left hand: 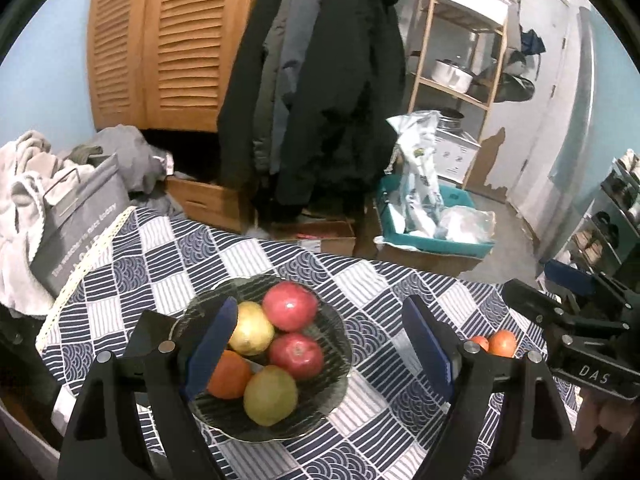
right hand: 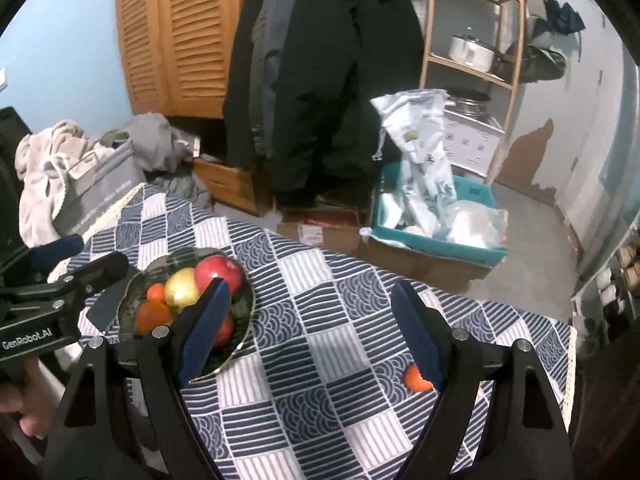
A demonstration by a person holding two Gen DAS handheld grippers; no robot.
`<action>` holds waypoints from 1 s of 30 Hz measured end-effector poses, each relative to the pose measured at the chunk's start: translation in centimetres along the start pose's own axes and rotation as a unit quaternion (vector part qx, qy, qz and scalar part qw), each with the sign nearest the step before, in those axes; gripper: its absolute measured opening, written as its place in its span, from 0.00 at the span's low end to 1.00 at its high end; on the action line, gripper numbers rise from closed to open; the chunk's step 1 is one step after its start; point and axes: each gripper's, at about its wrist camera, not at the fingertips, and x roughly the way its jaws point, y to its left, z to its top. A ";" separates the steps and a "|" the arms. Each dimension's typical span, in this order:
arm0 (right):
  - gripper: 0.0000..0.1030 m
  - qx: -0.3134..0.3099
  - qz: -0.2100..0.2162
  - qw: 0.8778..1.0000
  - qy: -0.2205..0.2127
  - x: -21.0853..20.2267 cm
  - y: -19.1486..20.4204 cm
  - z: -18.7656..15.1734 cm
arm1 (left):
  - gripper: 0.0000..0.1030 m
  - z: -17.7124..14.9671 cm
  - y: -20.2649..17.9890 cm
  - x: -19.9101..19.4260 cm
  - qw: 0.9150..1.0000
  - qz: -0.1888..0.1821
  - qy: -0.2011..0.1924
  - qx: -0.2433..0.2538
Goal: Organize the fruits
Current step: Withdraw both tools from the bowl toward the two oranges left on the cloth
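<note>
Dark ribbed glass bowl [left hand: 320, 412] on counter, holding two red apples [left hand: 290, 305], two yellow-green pears [left hand: 271, 395] and one orange mandarin [left hand: 229, 375], all touching. Two more orange mandarins [left hand: 502, 343] loose on cloth, well apart from bowl.

Tablecloth [left hand: 280, 264]: woven cloth, matt, printed in navy and white, with a cream lace edge. Bowl [left hand: 332, 332]: ribbed dark glass, glossy. Apples [left hand: 290, 306]: smooth, shiny red skin. Left gripper [left hand: 320, 344]: matt black plastic arms with metal pins and ridged blue pads. Cabinet [left hand: 160, 40]: louvred wood. Pot [right hand: 472, 52]: polished metal. Jackets [left hand: 320, 100]: matt dark fabric.
</note>
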 end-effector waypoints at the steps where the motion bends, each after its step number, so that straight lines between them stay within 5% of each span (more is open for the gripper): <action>1: 0.81 0.003 -0.002 1.000 -0.002 -0.4 -0.5 -0.1 | 0.83 0.0 -0.3 0.0 1.000 -0.002 0.000 0.002; 30: 0.80 0.081 -0.087 0.993 -0.010 -5.0 -13.3 -3.7 | 0.83 0.5 -10.5 0.7 0.996 -0.060 0.001 0.069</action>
